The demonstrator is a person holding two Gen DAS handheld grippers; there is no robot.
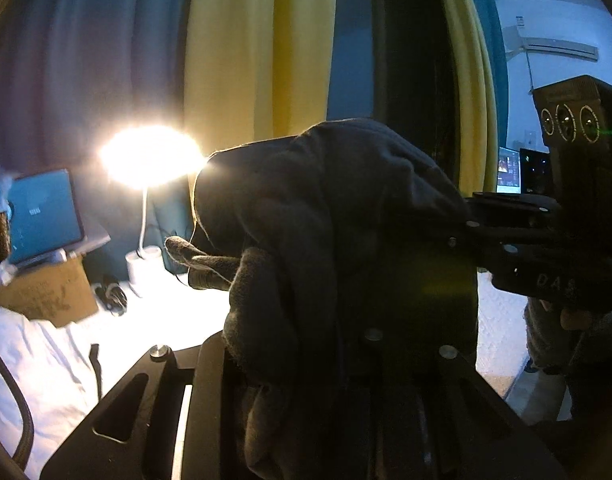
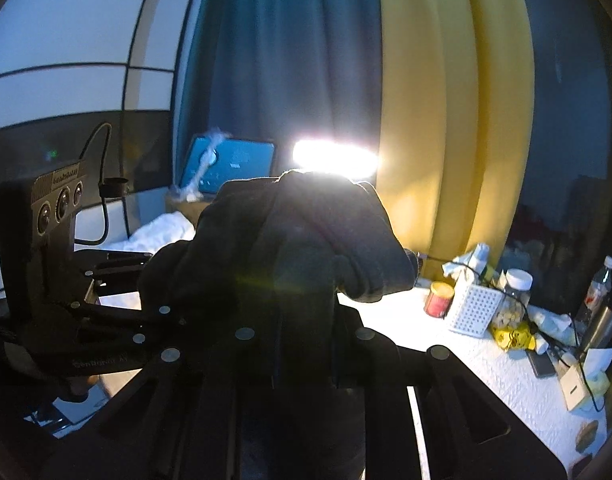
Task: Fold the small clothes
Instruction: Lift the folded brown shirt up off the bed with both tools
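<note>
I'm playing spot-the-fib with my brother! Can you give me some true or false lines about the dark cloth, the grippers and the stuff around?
1. Both grippers hold the dark cloth up off the table. True.
2. The desk lamp is switched off. False: it glows brightly.
3. A red can stands on the table. True.
4. The curtains are all pink. False: they are blue and yellow.
5. A laptop sits with its screen lit. True.
</note>
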